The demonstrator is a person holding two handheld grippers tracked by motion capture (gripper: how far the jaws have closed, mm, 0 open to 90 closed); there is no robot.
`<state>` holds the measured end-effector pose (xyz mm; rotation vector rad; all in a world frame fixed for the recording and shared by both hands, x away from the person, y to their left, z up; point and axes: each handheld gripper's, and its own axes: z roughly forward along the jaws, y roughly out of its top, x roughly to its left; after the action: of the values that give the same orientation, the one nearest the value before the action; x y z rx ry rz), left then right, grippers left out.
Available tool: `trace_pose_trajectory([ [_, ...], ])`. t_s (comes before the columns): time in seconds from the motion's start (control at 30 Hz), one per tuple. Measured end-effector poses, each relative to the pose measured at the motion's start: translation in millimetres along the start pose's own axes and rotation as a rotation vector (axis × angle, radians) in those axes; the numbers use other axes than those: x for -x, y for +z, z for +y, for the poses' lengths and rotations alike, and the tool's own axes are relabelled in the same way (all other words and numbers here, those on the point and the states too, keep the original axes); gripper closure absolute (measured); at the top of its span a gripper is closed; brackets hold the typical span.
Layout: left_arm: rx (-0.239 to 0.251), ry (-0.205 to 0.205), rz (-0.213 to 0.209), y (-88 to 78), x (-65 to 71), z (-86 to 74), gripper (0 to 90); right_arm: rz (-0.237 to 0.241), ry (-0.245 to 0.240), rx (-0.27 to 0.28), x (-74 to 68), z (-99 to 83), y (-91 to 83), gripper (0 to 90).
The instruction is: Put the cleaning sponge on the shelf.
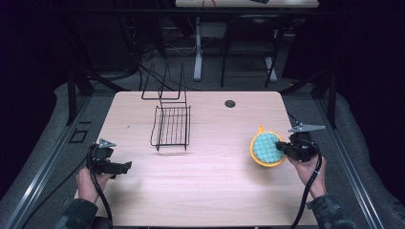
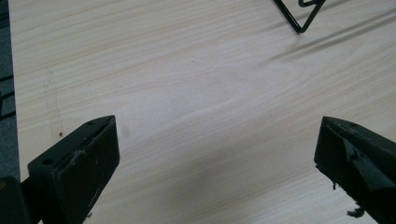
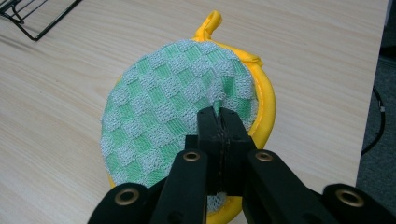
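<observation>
- Item: round pot holder (image 3: 177,107), green-and-white checked weave with a yellow border and hanging loop; located at the right side of the pale wooden desk (image 1: 210,176).
- Right gripper (image 3: 219,114): jaws closed, pinching a fold of the checked cloth near the yellow rim. Whether the far edge is lifted off the desk is hard to tell from above.
- Left gripper (image 2: 215,154): jaws wide apart, nothing between them, hovering over bare desk at the left.
- Black wire rack (image 1: 171,125): standing at desk centre-left, well apart from the pot holder.
- Handling note: the grip takes only a small fold, so the cloth will likely sag; lift slowly, keep the pinch firm, and carry it level to avoid dragging the loop.
</observation>
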<state>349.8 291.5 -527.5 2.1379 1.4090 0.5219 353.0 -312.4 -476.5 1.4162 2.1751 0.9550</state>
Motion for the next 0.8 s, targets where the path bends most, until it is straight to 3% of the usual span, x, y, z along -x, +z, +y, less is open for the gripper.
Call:
trace_pose_trajectory([
  [0.57, 0.003, -0.004, -0.009, -0.2, -0.6, -0.5, 0.2, 0.065, -0.064, 0.046, -31.6, 32.2, 13.7, 89.5],
  [0.8, 0.004, -0.004, -0.01, -0.2, -0.7, -0.5, 0.2, 0.095, -0.09, 0.041, -46.2, 43.8, 21.8, 89.5],
])
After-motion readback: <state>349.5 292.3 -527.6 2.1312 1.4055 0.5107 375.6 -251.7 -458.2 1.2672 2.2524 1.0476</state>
